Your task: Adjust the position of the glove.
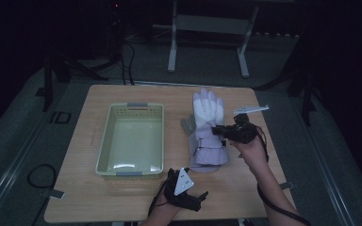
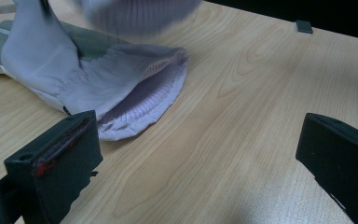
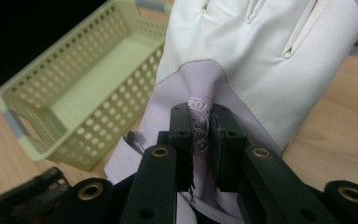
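Observation:
A white and lilac glove (image 1: 207, 127) lies on the wooden table (image 1: 122, 197), fingers pointing away, cuff toward me. My right gripper (image 1: 219, 130) is shut on a pinched fold of the glove's lilac back (image 3: 200, 126), near the wrist. In the left gripper view the glove's open ribbed cuff (image 2: 140, 100) faces me. My left gripper (image 1: 195, 200) stands open low over the table's near edge, short of the cuff, with nothing between its jaws.
A pale green perforated basket (image 1: 104, 146) stands empty left of the glove. A grey glove part (image 1: 187, 125) pokes out beside it. A white strip (image 1: 250, 109) lies at the back right. Metal frame legs (image 1: 172, 52) stand beyond the table.

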